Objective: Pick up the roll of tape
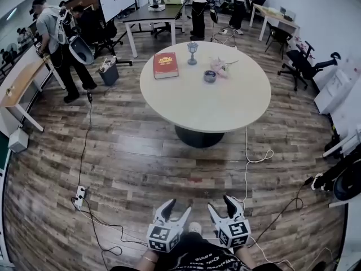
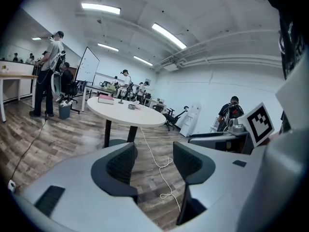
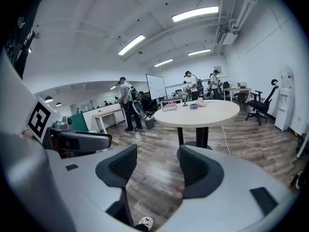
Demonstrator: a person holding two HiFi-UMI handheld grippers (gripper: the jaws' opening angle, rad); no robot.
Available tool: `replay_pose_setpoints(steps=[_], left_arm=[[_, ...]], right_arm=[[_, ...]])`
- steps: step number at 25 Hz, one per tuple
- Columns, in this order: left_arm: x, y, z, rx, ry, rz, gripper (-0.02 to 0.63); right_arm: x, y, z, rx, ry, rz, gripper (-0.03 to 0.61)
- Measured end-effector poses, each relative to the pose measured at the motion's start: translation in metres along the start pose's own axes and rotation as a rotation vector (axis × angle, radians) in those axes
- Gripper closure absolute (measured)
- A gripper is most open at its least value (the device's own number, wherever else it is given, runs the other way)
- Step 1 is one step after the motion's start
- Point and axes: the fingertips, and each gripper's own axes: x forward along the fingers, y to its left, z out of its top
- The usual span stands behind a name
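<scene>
The roll of tape is a small grey ring lying on the round white table, far ahead of me. It lies near a pink object, a goblet and a red book. My left gripper and right gripper hang side by side at the bottom of the head view, over the wooden floor, well short of the table. Both stand open and hold nothing. In the left gripper view the tape shows small on the table, past the open left gripper. The right gripper frames floor below the distant tape.
Cables run across the floor: a black one to a power strip at left, a white one right of the table's base. People stand at the left and back, beside desks. Office chairs and a bin ring the table.
</scene>
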Motion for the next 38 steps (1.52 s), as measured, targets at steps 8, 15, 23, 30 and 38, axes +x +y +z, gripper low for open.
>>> replay_pose_setpoints(steps=[8, 15, 23, 30, 38], left_arm=[[0.002, 0.018, 0.013, 0.045, 0.007, -0.023, 0.299], [-0.004, 0.035, 0.022, 0.105, -0.005, -0.085, 0.299], [-0.011, 0.053, 0.029, 0.166, -0.003, -0.148, 0.299], [-0.012, 0.060, 0.043, 0.017, -0.041, -0.173, 0.299], [0.010, 0.078, 0.053, 0.020, -0.052, -0.078, 0.299]], right_arm=[[0.009, 0.002, 0.012, -0.015, -0.036, -0.062, 0.230], [0.022, 0.015, 0.022, 0.002, -0.057, -0.122, 0.195], [0.038, 0.035, 0.018, -0.022, -0.053, -0.130, 0.173], [0.047, 0.035, 0.022, 0.001, -0.068, -0.109, 0.172], [0.077, 0.013, 0.036, -0.032, -0.042, -0.067, 0.172]])
